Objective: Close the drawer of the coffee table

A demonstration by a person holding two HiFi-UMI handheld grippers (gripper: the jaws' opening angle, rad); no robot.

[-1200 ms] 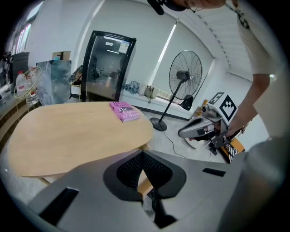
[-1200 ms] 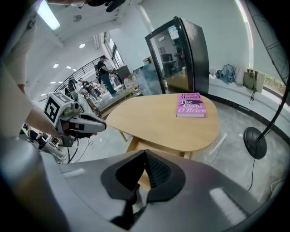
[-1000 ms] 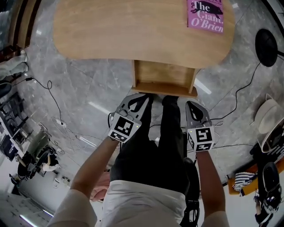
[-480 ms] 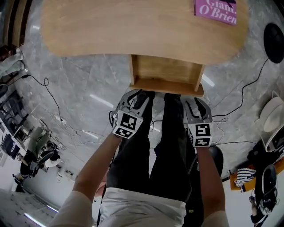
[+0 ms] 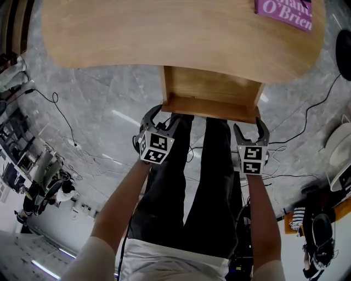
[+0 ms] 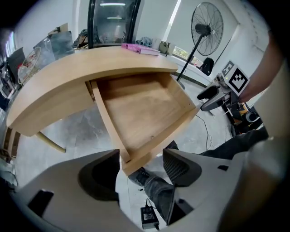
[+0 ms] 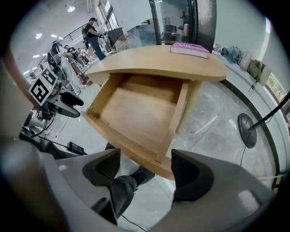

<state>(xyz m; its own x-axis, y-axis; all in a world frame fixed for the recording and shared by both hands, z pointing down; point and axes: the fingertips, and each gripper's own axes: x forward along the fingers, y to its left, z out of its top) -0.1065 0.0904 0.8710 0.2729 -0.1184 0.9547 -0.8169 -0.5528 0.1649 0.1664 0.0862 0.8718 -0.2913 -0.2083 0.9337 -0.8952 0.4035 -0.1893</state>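
The wooden coffee table (image 5: 164,33) has its drawer (image 5: 211,88) pulled out toward me, empty inside. My left gripper (image 5: 160,116) hangs just before the left end of the drawer's front panel (image 5: 211,110); its jaws are opening and grip nothing. My right gripper (image 5: 251,128) is at the panel's right end, jaws also opening and empty. In the left gripper view the drawer (image 6: 140,113) shows its near corner above the gap of the left gripper (image 6: 141,166). The right gripper view has the drawer (image 7: 140,108) with its corner over the right gripper (image 7: 142,171).
A pink book (image 5: 285,13) lies on the tabletop's far right. The person's dark-trousered legs (image 5: 192,181) stand below the drawer. Cables (image 5: 60,115) and a power adapter (image 6: 148,217) lie on the marble floor. A standing fan (image 6: 206,27) is at the right, its base (image 7: 248,130) on the floor.
Both grippers have sunk and come closer to the drawer's front panel. Their jaws went from shut to wide apart.
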